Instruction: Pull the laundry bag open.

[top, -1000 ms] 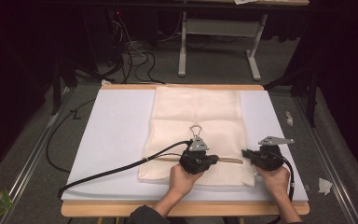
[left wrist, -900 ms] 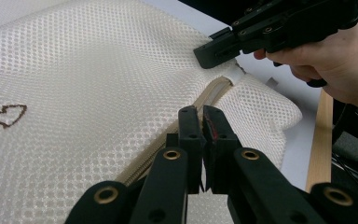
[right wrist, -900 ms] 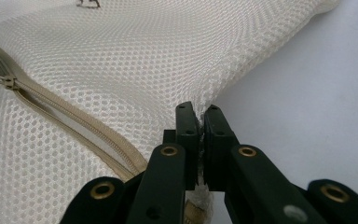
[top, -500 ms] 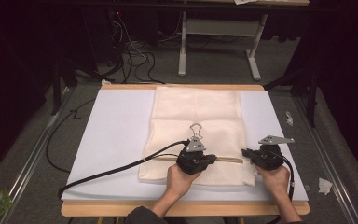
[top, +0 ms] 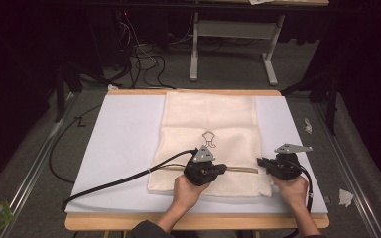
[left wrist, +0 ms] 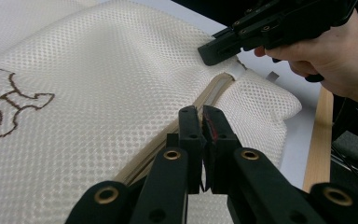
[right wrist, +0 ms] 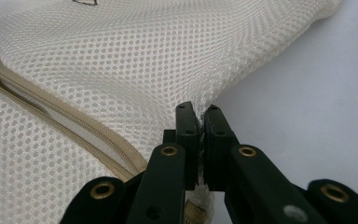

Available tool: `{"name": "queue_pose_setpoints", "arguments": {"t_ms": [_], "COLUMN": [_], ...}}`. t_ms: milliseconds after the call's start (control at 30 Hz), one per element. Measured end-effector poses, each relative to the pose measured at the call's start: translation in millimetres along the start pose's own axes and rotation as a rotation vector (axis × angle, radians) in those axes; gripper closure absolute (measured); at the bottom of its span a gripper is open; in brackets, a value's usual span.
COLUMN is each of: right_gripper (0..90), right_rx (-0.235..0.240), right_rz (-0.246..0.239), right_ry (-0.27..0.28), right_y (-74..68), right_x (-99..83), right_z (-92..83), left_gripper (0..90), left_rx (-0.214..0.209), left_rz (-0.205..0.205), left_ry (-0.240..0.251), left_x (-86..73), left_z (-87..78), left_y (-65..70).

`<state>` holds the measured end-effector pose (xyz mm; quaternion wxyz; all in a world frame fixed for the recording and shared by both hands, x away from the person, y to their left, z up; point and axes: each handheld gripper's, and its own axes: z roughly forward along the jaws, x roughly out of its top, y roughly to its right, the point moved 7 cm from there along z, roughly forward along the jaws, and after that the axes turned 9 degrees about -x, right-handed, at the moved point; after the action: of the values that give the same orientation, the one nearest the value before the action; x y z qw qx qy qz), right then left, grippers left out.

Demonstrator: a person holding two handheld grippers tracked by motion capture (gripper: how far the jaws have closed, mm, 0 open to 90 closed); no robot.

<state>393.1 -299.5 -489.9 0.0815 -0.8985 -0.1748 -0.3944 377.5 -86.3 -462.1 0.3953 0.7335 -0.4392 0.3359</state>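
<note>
A cream mesh bag lies flat on the white board, with a beige zipper running across its near end. My left gripper rests on the zipper's middle, pointing right. In the left gripper view its jaws are shut over the zipper; I cannot see anything between them. My right gripper sits at the bag's right edge. Its jaws are shut on the mesh edge by the zipper's end.
A brown stitched figure marks the bag's middle. The left gripper's black cable trails left across the board. The wooden table edge runs along the front. A metal desk frame and cables stand behind; paper scraps lie on the floor at right.
My left gripper has crept a little to the left along the zipper. The right gripper has kept still.
</note>
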Motion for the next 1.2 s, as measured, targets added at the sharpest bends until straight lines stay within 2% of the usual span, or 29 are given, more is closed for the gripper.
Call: {"name": "queue_pose_setpoints", "arguments": {"t_ms": [567,867,967,1200], "right_gripper": [87.9,87.9,87.9,87.9], "right_rx": [-0.008,-0.015,-0.007,-0.008], "right_rz": [0.002,-0.013,-0.011,-0.008], "right_ry": [-0.008,-0.010,-0.008,-0.009], "right_y": [1.1,1.4,0.2,1.0], "right_x": [-0.1,0.3,0.8,0.4], "right_z": [-0.7,0.0,2.0,1.4], "left_gripper": [87.4,87.3,87.3,87.3], "left_rx": [0.007,0.008,0.019,0.029], "left_rz": [-0.007,-0.017,-0.009,-0.020], "left_ry": [0.017,0.019,0.016,0.015], "left_x": [-2.7,-5.5,-5.5,-6.0], "left_z": [-15.2,-20.0,-23.8,-28.6], "left_y": [-6.0,-8.2,-8.2,-10.6]}}
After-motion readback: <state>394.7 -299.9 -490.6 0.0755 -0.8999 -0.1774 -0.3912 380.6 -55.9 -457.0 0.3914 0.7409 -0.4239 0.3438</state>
